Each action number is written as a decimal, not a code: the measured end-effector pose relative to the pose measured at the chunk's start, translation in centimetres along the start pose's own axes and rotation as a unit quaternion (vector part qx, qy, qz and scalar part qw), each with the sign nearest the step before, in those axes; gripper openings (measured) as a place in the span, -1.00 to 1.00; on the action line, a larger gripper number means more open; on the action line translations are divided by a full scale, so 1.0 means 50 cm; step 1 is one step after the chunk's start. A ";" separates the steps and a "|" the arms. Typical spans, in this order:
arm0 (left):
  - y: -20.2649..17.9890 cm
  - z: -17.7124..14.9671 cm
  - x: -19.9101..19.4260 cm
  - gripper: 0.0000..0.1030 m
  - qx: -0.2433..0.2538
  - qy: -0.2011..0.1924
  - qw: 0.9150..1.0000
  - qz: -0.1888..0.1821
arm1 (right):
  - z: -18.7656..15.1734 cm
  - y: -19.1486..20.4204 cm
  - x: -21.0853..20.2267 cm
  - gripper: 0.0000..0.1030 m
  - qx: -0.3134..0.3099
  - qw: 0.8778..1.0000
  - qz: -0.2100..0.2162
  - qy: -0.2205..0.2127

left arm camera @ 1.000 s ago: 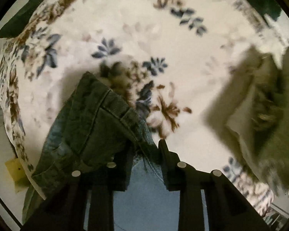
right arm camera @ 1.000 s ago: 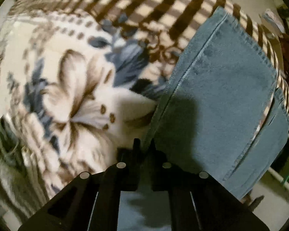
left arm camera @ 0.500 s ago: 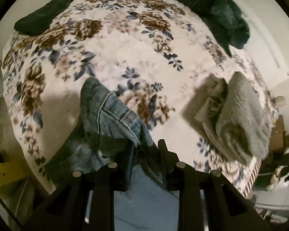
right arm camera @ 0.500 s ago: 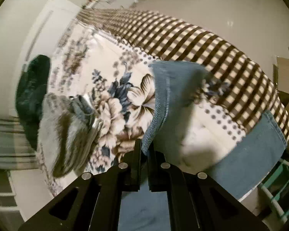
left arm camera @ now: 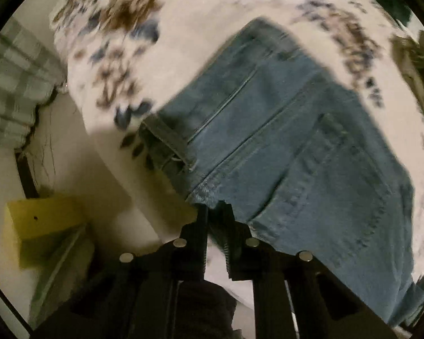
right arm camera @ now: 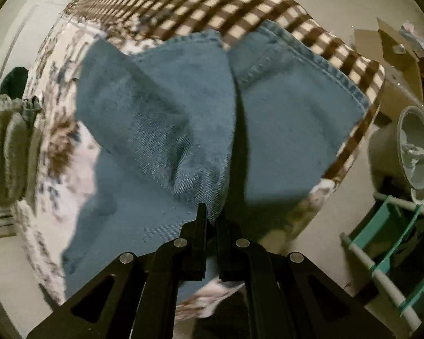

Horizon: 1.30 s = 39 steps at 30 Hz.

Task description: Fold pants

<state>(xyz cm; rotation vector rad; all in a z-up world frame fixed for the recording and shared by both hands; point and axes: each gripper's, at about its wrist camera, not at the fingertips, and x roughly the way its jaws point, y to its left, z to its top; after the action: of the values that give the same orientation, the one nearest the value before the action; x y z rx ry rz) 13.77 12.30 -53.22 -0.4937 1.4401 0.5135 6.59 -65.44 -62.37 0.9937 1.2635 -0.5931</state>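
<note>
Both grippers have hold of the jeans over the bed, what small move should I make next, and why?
Probably lower both ends onto the bedspread and flatten before releasing. The left gripper is shut on the waistband end of the jeans, the right gripper is shut on leg fabric, and the denim there is bunched in a raised fold, with the two hems splayed apart.

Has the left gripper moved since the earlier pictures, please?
Yes. The left gripper, shut on the jeans, has swung toward the bed's edge: the floor and yellow box, barely visible before, now fill the view's left side.
</note>
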 end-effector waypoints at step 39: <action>-0.207 -0.109 0.021 0.35 0.178 -0.017 0.983 0.029 | 0.095 -0.424 -0.053 -0.84 0.168 0.981 0.013 -0.097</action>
<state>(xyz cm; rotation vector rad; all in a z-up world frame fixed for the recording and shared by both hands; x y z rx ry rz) 15.78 0.80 -54.54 -0.1572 1.4782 0.2983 -9.28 -80.11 -65.85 1.1965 0.9936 -0.8828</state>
